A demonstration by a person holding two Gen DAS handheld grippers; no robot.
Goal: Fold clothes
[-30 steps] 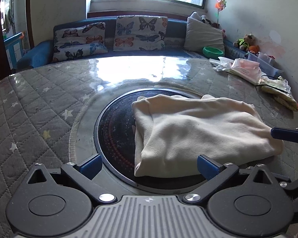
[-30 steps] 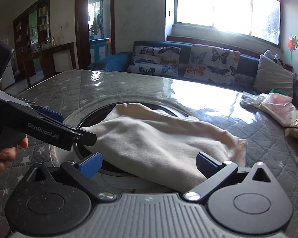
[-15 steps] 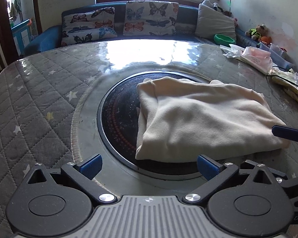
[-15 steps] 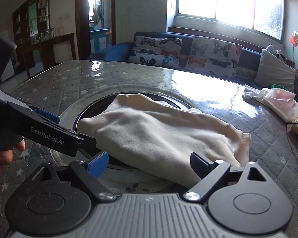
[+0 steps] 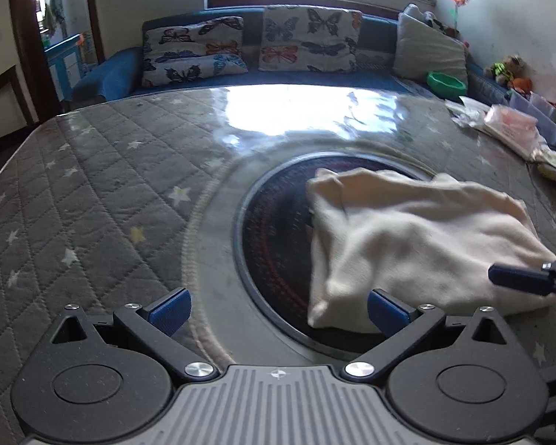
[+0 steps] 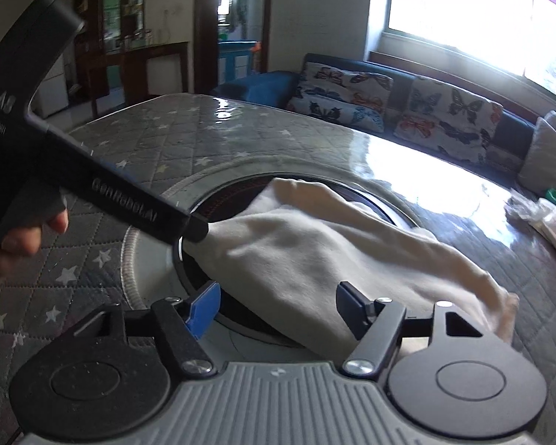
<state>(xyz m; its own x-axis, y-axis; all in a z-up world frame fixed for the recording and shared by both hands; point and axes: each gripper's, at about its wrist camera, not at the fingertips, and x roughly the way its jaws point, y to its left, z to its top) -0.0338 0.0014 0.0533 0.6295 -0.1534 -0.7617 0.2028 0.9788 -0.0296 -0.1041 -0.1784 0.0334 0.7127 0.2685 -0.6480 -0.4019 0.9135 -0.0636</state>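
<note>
A cream garment (image 5: pixel 419 237) lies folded on the round dark inset (image 5: pixel 274 237) of the quilted grey table; it also shows in the right wrist view (image 6: pixel 315 256). My left gripper (image 5: pixel 278 306) is open and empty, just in front of the garment's near left corner. My right gripper (image 6: pixel 278 306) is open, its jaws either side of the garment's near edge without gripping it. The left gripper's black body (image 6: pixel 92 181) reaches in from the left of the right wrist view. A right fingertip (image 5: pixel 515 280) shows at the garment's right end.
The grey star-quilted table top (image 5: pixel 92 200) spreads to the left. Plastic bags and packets (image 5: pixel 511 129) lie at the far right edge. A blue sofa with butterfly cushions (image 5: pixel 307 40) and a green bowl (image 5: pixel 446 83) stand behind the table.
My left gripper has swung left, so the garment now sits further right in its view. My right gripper has closed in on the garment's near edge and its jaws have narrowed somewhat.
</note>
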